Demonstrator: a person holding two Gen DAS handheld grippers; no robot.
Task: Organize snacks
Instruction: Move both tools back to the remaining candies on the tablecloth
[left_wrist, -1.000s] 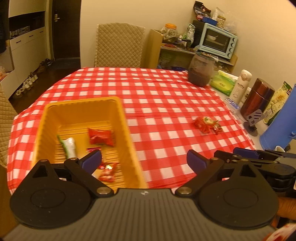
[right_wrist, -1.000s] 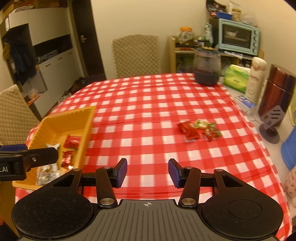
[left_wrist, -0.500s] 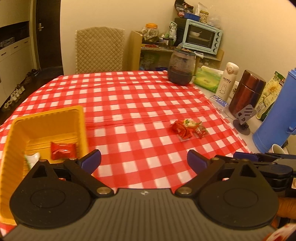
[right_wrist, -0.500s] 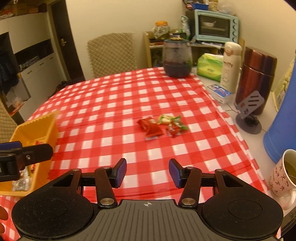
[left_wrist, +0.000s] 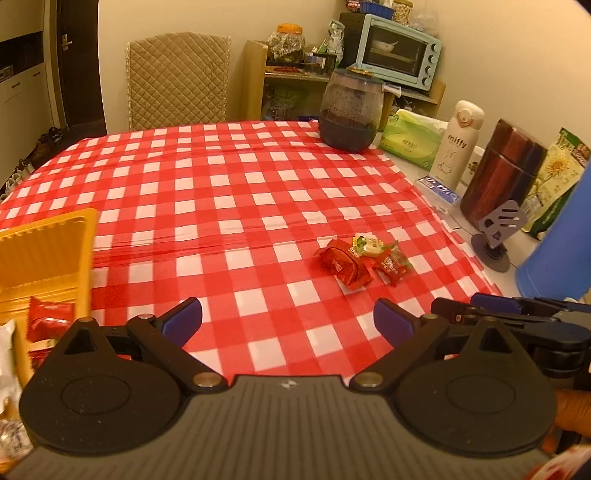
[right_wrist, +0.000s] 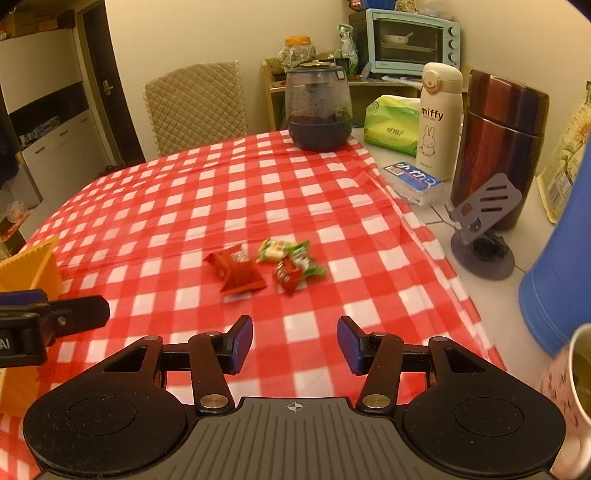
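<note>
A small pile of wrapped snacks lies on the red checked tablecloth: a red packet (left_wrist: 345, 266) (right_wrist: 236, 271), a green-and-white candy (left_wrist: 365, 245) (right_wrist: 273, 250) and a small red candy (left_wrist: 392, 266) (right_wrist: 287, 276). A yellow basket (left_wrist: 44, 243) (right_wrist: 33, 266) at the left holds a red packet (left_wrist: 48, 323) and other wrappers. My left gripper (left_wrist: 287, 322) is open and empty, hovering short of the pile. My right gripper (right_wrist: 294, 345) is open and empty, just short of the pile; its fingers (left_wrist: 491, 304) also show in the left wrist view.
At the table's right edge stand a dark jar (right_wrist: 318, 107), a green tissue pack (right_wrist: 393, 123), a white Miffy bottle (right_wrist: 439, 118), a brown flask (right_wrist: 498, 147), a grey phone stand (right_wrist: 484, 218), a blue jug (right_wrist: 561, 280) and a mug (right_wrist: 572, 387). A quilted chair (left_wrist: 177, 79) stands behind.
Both grippers have swung right, away from the basket and toward the snack pile, which now sits closer and more central. Both stayed open and empty.
</note>
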